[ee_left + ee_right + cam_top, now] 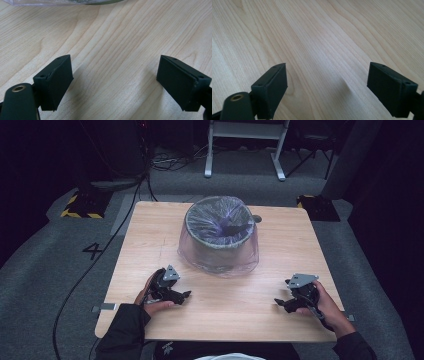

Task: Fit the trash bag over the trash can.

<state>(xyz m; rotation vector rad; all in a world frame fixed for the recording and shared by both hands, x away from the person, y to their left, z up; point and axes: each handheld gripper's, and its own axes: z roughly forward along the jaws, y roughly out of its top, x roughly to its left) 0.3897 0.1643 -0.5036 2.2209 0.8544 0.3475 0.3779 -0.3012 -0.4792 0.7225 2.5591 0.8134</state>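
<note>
High view, nearest edge first: two hands are seen at the near side of the table (150,220), each holding a claw low over the wood. The left claw (186,294) is kept near the left front, its tips turned inward toward the middle; the right claw (278,302) is held near the right front, likewise turned inward. Both are well apart from each other and nothing is carried by either.

From the left gripper view the jaws are shown spread wide with bare wood between them, and the edge of the clear plastic bag (50,2) is caught at the top. From the right gripper view the jaws are shown equally wide apart, with plain table grain between them.

Farther back, at the middle of the table, a grey bin (220,227) is stood upright, lined with the clear bag (220,262), whose loose skirt is draped down the outside to the tabletop.

The step in hand is judged to be a rest or start position, with the bin untouched. For the next move, both claws would need to be carried forward to the bag's rim or skirt and closed on the thin plastic without the bin being tipped.
</note>
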